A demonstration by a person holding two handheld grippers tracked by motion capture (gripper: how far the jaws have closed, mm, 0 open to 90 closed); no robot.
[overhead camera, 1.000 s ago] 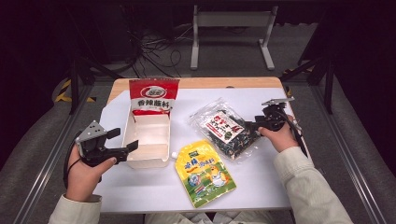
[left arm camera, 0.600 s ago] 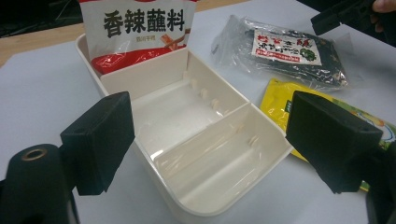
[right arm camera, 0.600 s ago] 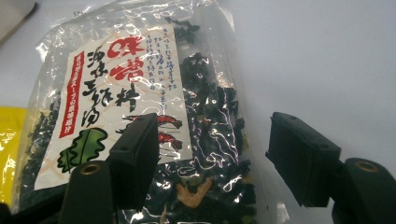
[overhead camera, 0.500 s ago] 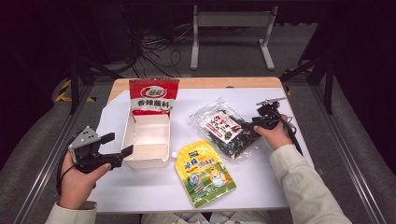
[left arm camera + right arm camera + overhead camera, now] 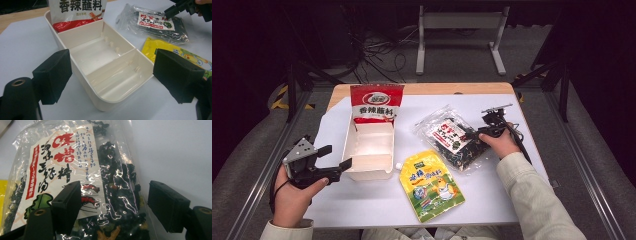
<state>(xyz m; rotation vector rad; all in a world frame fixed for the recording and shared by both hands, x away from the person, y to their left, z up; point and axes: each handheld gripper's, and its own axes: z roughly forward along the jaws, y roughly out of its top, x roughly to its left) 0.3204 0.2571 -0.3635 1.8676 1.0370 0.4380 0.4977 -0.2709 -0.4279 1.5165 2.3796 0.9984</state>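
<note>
At the lower left of the frame your left tool (image 5: 338, 157) sits spread beside the white divided box (image 5: 371, 150). Right of centre, the seaweed bag (image 5: 455, 141) lies on the tabletop (image 5: 342, 200); your right tool (image 5: 473, 134), its jaws just opening, spreads over it.

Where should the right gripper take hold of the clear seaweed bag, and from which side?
Best the flat edge of the seaweed bag nearest the right gripper, approached low from the table's right: the bag lies flat and crinkly.
</note>
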